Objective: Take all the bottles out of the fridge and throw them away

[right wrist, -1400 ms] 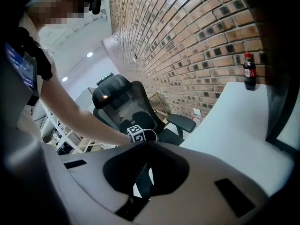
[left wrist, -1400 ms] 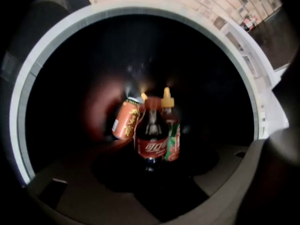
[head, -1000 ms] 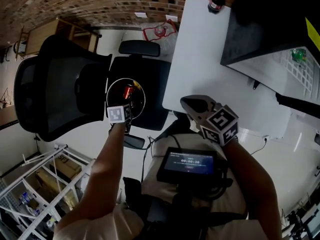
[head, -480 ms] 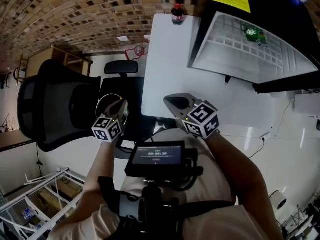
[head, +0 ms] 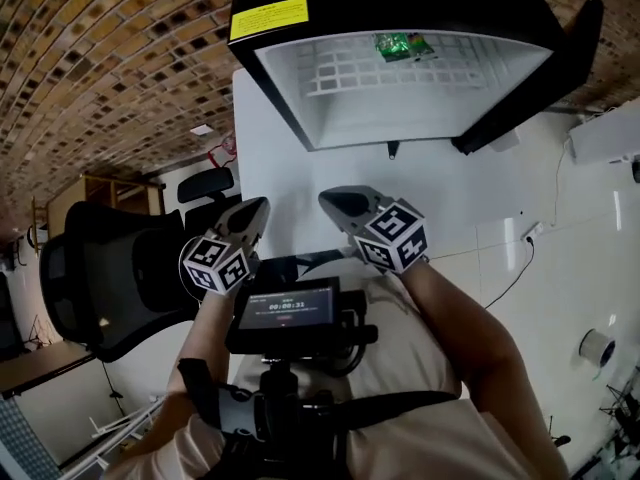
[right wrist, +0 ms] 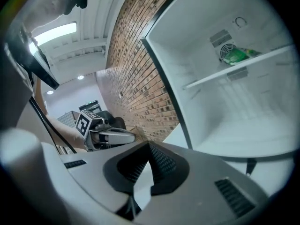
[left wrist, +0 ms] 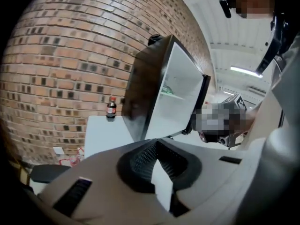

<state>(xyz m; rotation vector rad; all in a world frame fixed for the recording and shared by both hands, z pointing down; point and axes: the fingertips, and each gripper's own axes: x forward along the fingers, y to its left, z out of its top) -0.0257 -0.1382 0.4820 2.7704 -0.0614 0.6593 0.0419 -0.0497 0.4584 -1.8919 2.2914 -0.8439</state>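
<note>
The black fridge (head: pixel 400 8) stands open on the white table (head: pixel 280 168), showing its white inside. A green bottle (head: pixel 403 45) lies on the wire shelf, and shows far back on that shelf in the right gripper view (right wrist: pixel 236 55). A dark cola bottle (left wrist: pixel 111 108) with a red cap stands on the table's far end by the brick wall. My left gripper (head: pixel 255 211) and right gripper (head: pixel 335 203) hover side by side in front of the fridge, well short of it. Both are shut with nothing in them, as their own views show: left gripper (left wrist: pixel 157 146), right gripper (right wrist: pixel 149 149).
A black office chair (head: pixel 100 268) stands to the left of the table. The fridge door (head: pixel 540 78) hangs open at the right. A screen device (head: pixel 285 313) is mounted on the person's chest. A cable (head: pixel 515 258) runs across the white floor at the right.
The head view has swung from the chair with its round bin up to the open fridge. My left gripper came back from above the bin and now sits beside the right gripper.
</note>
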